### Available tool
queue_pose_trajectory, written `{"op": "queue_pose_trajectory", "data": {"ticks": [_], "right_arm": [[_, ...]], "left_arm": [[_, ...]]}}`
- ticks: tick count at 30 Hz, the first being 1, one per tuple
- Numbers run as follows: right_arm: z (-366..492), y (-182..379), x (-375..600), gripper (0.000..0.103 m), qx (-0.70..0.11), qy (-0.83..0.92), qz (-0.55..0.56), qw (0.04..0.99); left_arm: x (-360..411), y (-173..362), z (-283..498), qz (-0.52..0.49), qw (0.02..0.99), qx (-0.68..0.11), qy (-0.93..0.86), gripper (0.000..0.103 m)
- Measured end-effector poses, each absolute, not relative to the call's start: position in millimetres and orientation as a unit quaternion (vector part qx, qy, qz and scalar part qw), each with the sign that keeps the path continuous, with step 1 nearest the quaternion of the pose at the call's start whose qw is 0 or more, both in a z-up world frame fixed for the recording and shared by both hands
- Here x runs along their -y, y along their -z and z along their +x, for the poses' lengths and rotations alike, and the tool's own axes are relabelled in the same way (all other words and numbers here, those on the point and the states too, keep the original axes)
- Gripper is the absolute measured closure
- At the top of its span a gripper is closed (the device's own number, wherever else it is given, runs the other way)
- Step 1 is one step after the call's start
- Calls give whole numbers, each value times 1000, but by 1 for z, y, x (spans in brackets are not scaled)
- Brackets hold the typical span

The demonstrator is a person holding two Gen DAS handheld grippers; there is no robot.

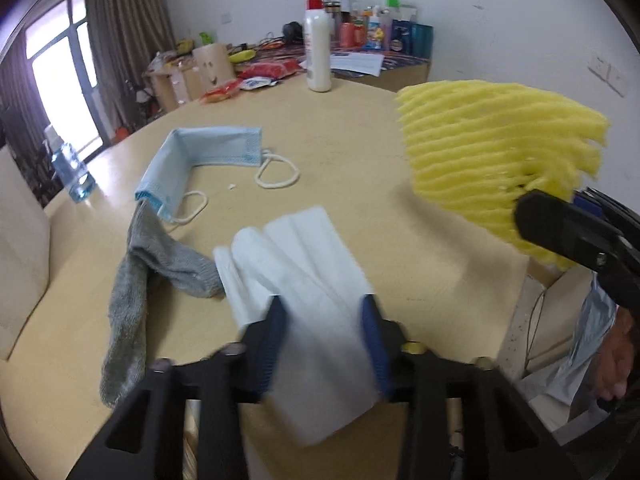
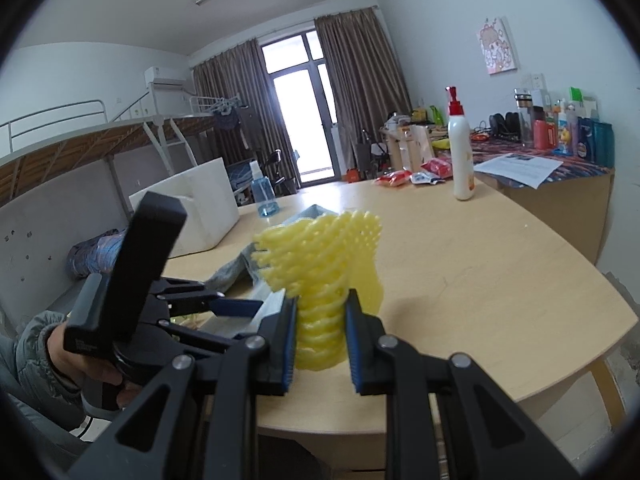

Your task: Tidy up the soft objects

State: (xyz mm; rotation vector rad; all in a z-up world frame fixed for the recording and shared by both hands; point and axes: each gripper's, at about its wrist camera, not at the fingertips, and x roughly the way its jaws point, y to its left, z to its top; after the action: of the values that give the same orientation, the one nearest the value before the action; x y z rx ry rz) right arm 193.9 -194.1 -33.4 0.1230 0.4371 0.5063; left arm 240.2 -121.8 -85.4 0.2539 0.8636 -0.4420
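Observation:
My left gripper (image 1: pixel 325 304) is shut on a folded white cloth (image 1: pixel 308 280) and holds it over the near edge of the round table (image 1: pixel 360 148). My right gripper (image 2: pixel 322 300) is shut on a yellow foam net (image 2: pixel 324 264), held up above the table; the net also shows at the right of the left wrist view (image 1: pixel 496 160). A grey sock (image 1: pixel 148 272) lies on the table to the left. A light blue face mask (image 1: pixel 192 160) lies beyond it, its loops spread out.
A white lotion bottle with a red pump (image 1: pixel 318 44) stands at the far side of the table, near red snack packets (image 1: pixel 268 70). A blue spray bottle (image 1: pixel 72 172) stands at the left edge. A white foam box (image 2: pixel 196 208) sits beside the table.

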Motion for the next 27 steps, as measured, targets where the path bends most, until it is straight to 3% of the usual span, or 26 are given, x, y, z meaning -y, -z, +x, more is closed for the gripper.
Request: {"op": "queue_pose_trajectory", "data": {"ticks": [1, 2, 27], "right_arm": [[194, 34, 194, 78, -216, -248, 60, 942], [194, 33, 193, 78, -216, -247, 60, 943], [182, -11, 178, 78, -161, -257, 36, 952]], "left_arm": [[124, 85, 238, 123, 877, -412, 216, 90], [125, 85, 239, 120, 877, -411, 218, 93], [80, -23, 192, 64, 946, -232, 218, 95]]}}
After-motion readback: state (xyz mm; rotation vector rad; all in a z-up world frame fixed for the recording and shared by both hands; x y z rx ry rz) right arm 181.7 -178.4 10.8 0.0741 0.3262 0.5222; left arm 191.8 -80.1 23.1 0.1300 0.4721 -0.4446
